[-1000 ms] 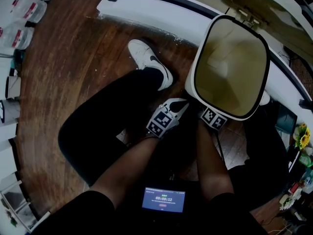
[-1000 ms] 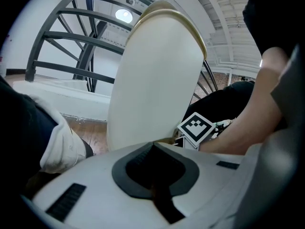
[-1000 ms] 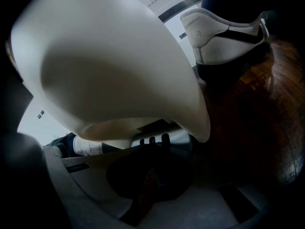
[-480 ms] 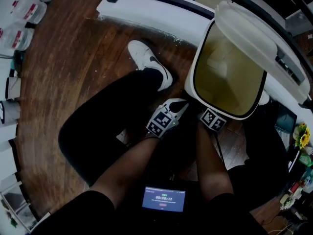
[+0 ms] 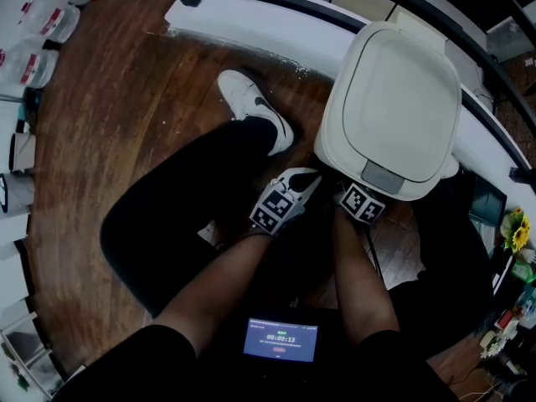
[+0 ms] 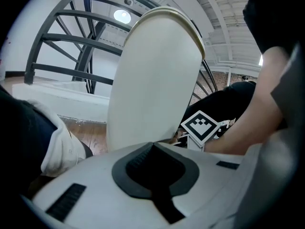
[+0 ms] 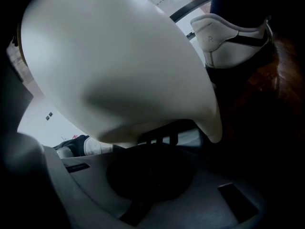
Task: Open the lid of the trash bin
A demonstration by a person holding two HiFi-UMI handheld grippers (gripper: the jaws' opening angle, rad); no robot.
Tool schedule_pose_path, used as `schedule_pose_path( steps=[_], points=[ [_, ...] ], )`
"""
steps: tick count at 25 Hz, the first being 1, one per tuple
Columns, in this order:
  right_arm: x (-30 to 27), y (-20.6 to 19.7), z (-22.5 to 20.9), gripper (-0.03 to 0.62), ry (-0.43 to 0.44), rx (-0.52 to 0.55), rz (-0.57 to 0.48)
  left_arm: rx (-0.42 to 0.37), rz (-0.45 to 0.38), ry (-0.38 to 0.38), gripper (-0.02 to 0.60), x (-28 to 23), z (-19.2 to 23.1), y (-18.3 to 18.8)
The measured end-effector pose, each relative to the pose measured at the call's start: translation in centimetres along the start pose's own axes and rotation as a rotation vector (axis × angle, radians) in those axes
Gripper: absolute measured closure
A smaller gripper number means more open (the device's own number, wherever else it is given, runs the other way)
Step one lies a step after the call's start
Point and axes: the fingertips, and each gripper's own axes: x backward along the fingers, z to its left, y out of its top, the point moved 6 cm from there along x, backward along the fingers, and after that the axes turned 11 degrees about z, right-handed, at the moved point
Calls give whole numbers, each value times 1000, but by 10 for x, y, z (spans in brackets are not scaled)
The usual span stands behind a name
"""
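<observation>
A cream trash bin point(image 5: 389, 107) stands on the wooden floor with its lid down flat and a grey latch point(image 5: 383, 177) at the near edge. Both grippers sit low at its base. My left gripper point(image 5: 300, 182) is shut and empty, just left of the bin; in the left gripper view its tip point(image 6: 152, 173) points at the bin's side point(image 6: 152, 80). My right gripper point(image 5: 362, 203) has its jaws tucked under the bin's front, hidden in the head view. In the right gripper view they point(image 7: 147, 175) look shut beneath the bin's bulging front point(image 7: 109, 66), by a dark foot pedal point(image 7: 159, 136).
A person's white shoe point(image 5: 251, 99) rests on the floor left of the bin, with dark trouser legs around both grippers. A white curved ledge point(image 5: 251, 15) with a dark railing runs behind the bin. Bottles point(image 5: 42, 23) lie far left, and a small screen point(image 5: 280, 340) hangs near my body.
The bin's lid has swung down from fully open to closed. Both grippers have stayed at the bin's base.
</observation>
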Motion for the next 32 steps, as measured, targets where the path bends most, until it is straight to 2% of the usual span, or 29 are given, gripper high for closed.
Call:
schedule_pose_path(
  steps=[10, 16, 19, 22, 27, 32],
  points=[
    [24, -18, 31, 583, 12, 78, 74, -36, 2, 29, 549, 23, -14, 9],
    [48, -31, 82, 583, 32, 162, 155, -33, 26, 75, 548, 45, -30, 17],
    [65, -34, 113, 583, 55, 240, 172, -61, 37, 102, 548, 60, -39, 28],
    [91, -29, 148, 582, 101, 302, 143, -77, -1, 111, 549, 86, -51, 49],
    [149, -9, 199, 582, 192, 383, 107, -53, -106, 114, 548, 129, -84, 87],
    [233, 20, 230, 582, 253, 470, -33, -73, -210, 52, 548, 171, -129, 124]
  ],
)
